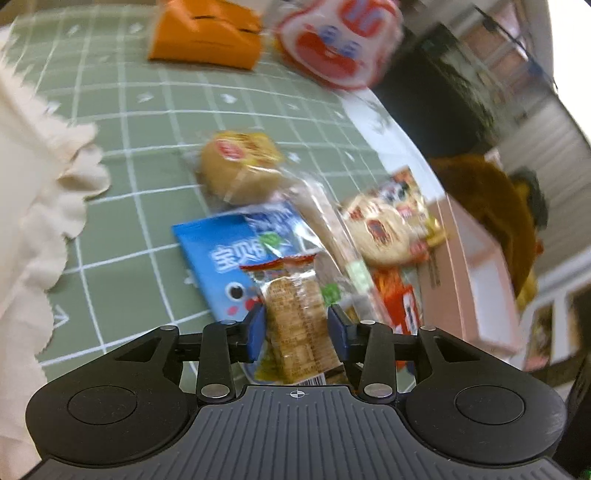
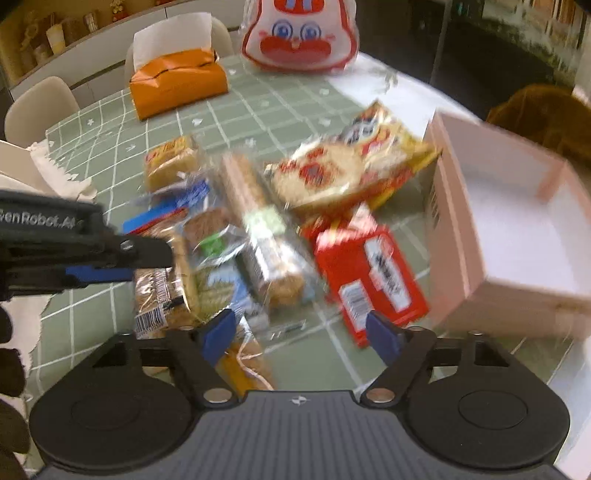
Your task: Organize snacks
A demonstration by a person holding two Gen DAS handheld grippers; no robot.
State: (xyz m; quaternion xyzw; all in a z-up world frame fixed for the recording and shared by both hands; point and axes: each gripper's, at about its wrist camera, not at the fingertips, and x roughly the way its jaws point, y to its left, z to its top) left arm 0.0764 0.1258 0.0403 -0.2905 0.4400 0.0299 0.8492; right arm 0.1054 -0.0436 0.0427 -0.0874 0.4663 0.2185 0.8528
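Observation:
A clear packet of brown crackers (image 1: 295,332) lies between the blue pads of my left gripper (image 1: 297,328). The pads flank it without pressing, and its far end rests on the snack pile. From the right wrist view the left gripper (image 2: 110,258) comes in from the left, with the same packet (image 2: 162,295) under it. My right gripper (image 2: 303,332) is open over the green tablecloth, nothing between its fingers. A red box (image 2: 369,273) lies just beyond its right finger. An open, empty pink box (image 2: 517,221) stands to the right.
The pile holds a blue packet (image 1: 221,258), a round cake (image 2: 170,162), a long biscuit sleeve (image 2: 258,236) and a rice cracker bag (image 2: 325,173). An orange tissue box (image 2: 177,81) and a cartoon-face bag (image 2: 299,33) stand at the back. Chairs (image 2: 37,103) line the far edge.

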